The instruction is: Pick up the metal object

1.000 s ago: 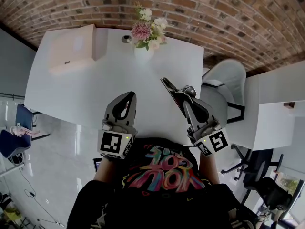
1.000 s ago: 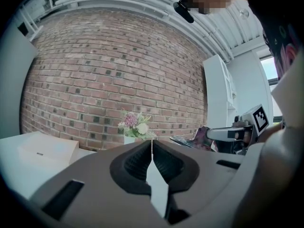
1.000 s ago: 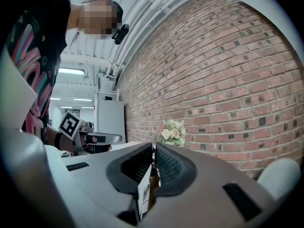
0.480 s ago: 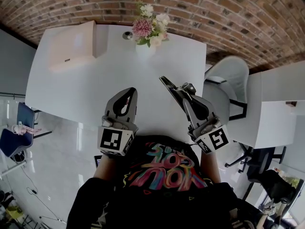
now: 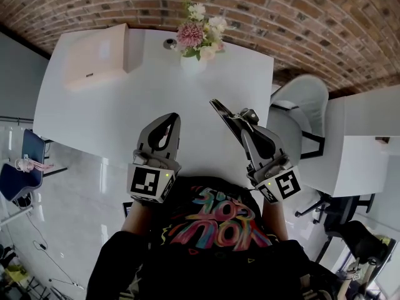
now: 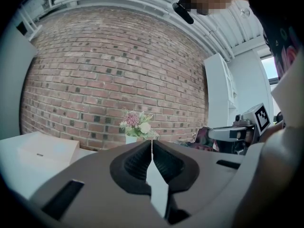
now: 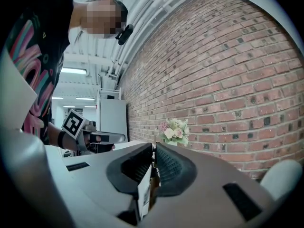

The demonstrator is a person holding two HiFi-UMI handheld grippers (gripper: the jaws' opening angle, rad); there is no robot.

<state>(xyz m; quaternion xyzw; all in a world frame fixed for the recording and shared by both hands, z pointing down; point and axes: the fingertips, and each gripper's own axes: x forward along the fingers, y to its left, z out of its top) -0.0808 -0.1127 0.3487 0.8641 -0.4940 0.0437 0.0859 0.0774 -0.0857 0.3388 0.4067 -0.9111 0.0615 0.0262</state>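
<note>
Jaws of the left gripper [image 5: 171, 117] meet on nothing. The right gripper [image 5: 247, 125] is clamped on the dark, flat metal object [image 5: 224, 114] — apparently held clear of the white table [image 5: 100, 117]. Pickup looks done — nothing obvious remains. Beyond stands a flower vase [image 5: 194, 64].

The right gripper [image 7: 153, 148] has its ribbed black jaws pressed onto a thin flat object [image 7: 144, 194], seen edge-on, perhaps with a white printed face. Beyond the tips a bouquet of flowers [image 7: 174, 131] stands against the brick wall [image 7: 228, 80]. To the left, the left gripper [image 7: 118, 137] hovers over the white table [image 7: 135, 145].
</note>
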